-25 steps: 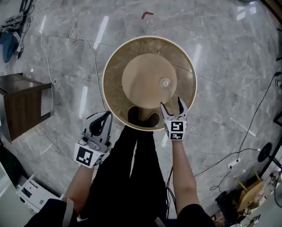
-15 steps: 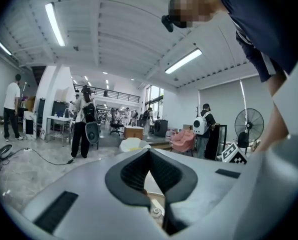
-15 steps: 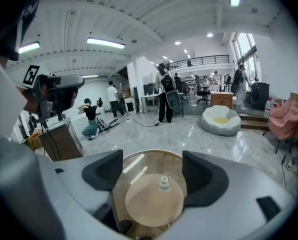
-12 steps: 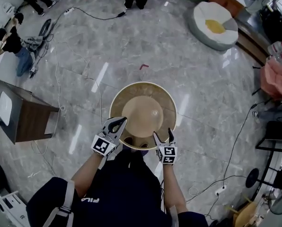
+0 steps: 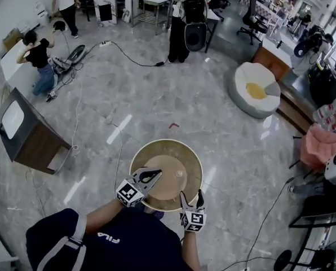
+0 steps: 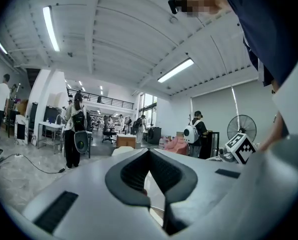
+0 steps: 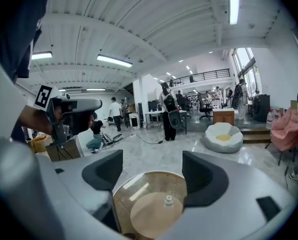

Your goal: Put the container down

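Container set down on the round glass-topped bench

The small clear container [image 5: 181,174] stands near the middle of the bench [image 5: 161,150]. The left tool [image 5: 154,175] hangs over the bench with its jaws pressed together, empty; the right tool [image 5: 191,195] gapes wide at the near rim, holding nothing.

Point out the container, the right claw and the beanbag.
container [image 5: 169,164]: head view, on its tan centre disc.
right claw [image 5: 190,196]: head view, midway between its two open tips.
beanbag [image 5: 256,91]: head view, on its yellow middle.
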`<state>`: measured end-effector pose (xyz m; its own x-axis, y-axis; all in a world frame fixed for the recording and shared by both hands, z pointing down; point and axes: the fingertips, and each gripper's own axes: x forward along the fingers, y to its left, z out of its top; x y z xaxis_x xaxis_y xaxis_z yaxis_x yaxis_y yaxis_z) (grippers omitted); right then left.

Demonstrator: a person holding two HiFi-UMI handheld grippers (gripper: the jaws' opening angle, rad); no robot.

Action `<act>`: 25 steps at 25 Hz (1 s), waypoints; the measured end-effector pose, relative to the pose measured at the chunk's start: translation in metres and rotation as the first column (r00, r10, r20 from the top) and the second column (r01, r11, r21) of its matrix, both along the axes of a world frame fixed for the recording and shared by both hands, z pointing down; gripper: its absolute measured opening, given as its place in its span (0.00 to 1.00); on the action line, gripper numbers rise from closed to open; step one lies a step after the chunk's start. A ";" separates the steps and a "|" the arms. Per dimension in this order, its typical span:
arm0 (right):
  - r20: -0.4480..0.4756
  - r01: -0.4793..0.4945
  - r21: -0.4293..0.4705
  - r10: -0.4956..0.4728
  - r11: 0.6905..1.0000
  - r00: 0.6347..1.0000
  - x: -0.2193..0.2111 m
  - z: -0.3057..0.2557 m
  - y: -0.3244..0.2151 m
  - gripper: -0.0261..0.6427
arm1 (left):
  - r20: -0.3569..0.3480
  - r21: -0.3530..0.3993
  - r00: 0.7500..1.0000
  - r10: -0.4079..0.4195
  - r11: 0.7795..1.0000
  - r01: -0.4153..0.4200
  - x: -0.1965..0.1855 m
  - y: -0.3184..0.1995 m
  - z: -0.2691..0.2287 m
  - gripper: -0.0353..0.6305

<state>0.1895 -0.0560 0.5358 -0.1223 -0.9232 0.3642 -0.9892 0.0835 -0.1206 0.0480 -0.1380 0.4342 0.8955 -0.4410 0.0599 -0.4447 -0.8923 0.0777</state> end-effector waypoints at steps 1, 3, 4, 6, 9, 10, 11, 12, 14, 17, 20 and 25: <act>0.007 -0.012 0.010 0.012 1.000 1.000 0.002 -0.004 0.002 0.58 | -0.002 0.004 1.000 0.012 1.000 -0.012 0.003 0.002 0.000 0.09; 0.019 -0.033 0.017 0.033 0.999 0.999 0.002 -0.007 0.003 0.58 | 0.000 0.015 1.000 0.023 1.000 -0.023 0.002 0.004 -0.002 0.09; 0.020 -0.039 0.018 0.039 0.999 0.999 -0.002 -0.008 0.003 0.58 | 0.005 0.018 1.000 0.023 1.000 -0.023 -0.002 0.005 -0.003 0.09; 0.026 -0.051 0.026 0.050 0.998 0.998 -0.008 -0.009 0.005 0.58 | 0.011 0.019 1.000 0.019 1.000 -0.019 -0.010 0.006 -0.005 0.09; 0.013 -0.045 0.045 0.045 0.998 0.999 -0.008 -0.018 0.003 0.58 | -0.011 0.027 1.000 0.012 1.000 -0.012 -0.009 0.005 -0.014 0.09; 0.006 -0.045 0.053 0.044 0.998 0.999 -0.007 -0.022 0.003 0.58 | -0.016 0.029 1.000 0.010 1.000 -0.010 -0.008 0.005 -0.018 0.09; 0.003 -0.048 0.063 0.048 0.997 0.999 -0.006 -0.026 0.003 0.58 | -0.018 0.029 1.000 0.009 1.000 -0.008 -0.008 0.005 -0.022 0.09; 0.002 -0.053 0.074 0.053 0.996 0.999 -0.007 -0.031 0.003 0.58 | -0.020 0.027 1.000 0.008 1.000 -0.008 -0.009 0.005 -0.025 0.09; 0.001 -0.053 0.103 0.053 0.993 0.999 -0.011 -0.039 0.005 0.58 | -0.024 0.024 1.000 0.005 1.000 -0.005 -0.013 0.007 -0.026 0.09; -0.025 -0.086 0.153 0.091 0.984 0.996 -0.010 -0.058 0.006 0.46 | -0.034 0.018 0.999 -0.001 1.000 0.002 -0.018 0.006 -0.026 0.09; -0.005 -0.146 0.198 0.149 0.969 0.989 -0.003 -0.073 0.008 0.09 | -0.032 0.013 0.999 0.006 1.000 -0.005 -0.021 0.006 -0.022 0.09; 0.045 -0.135 0.247 0.128 0.960 0.991 -0.003 -0.091 0.005 0.08 | -0.040 0.007 0.999 0.001 1.000 0.000 -0.023 0.002 -0.028 0.09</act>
